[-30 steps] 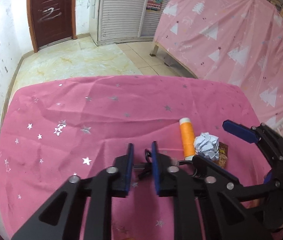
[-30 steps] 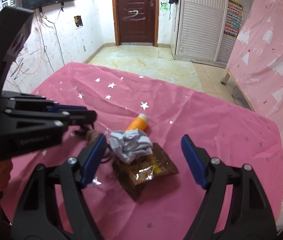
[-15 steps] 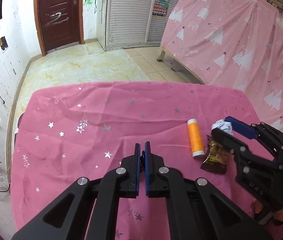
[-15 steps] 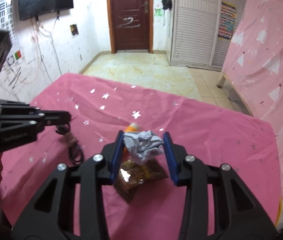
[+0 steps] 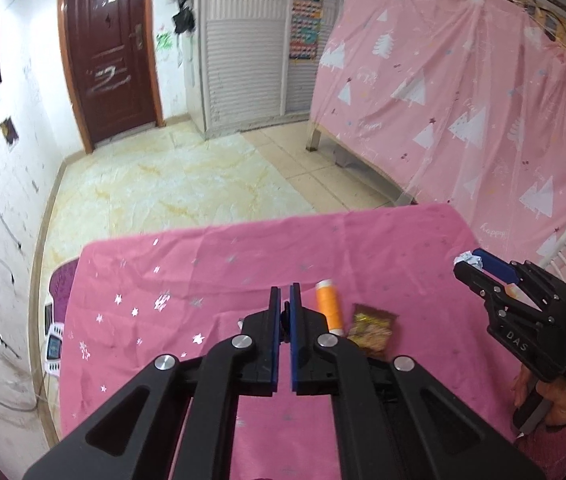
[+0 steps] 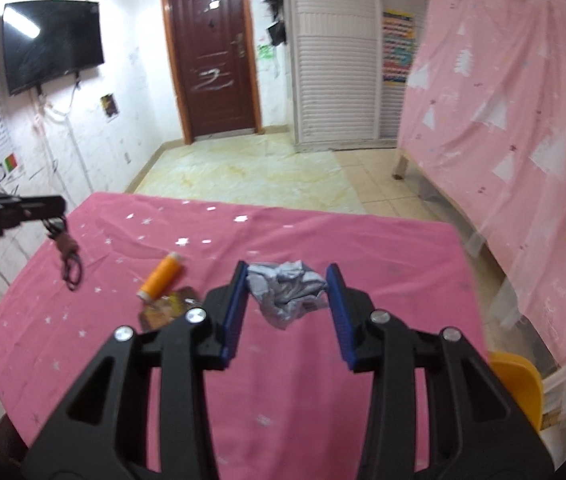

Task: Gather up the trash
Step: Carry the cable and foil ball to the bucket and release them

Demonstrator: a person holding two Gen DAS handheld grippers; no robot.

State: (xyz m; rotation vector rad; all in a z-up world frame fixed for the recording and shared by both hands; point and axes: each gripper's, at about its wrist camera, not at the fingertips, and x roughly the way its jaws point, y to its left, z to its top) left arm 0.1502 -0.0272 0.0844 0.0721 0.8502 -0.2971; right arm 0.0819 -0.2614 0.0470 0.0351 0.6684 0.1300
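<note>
bright indoor light, fisheye edge warp, slight motion blur

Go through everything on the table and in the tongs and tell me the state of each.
Paper ball: crumpled, clamped in the right tongs, off the table.
Cord: dangling from the shut left tongs.
Spool: lying on its side.
Wrapper: flat on the cloth.
Door: shut.

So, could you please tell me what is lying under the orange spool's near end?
The orange thread spool lies on the pink tablecloth, its near end resting against a brown snack wrapper. Whether the wrapper reaches beneath it cannot be seen; the right gripper's finger covers part.
</note>
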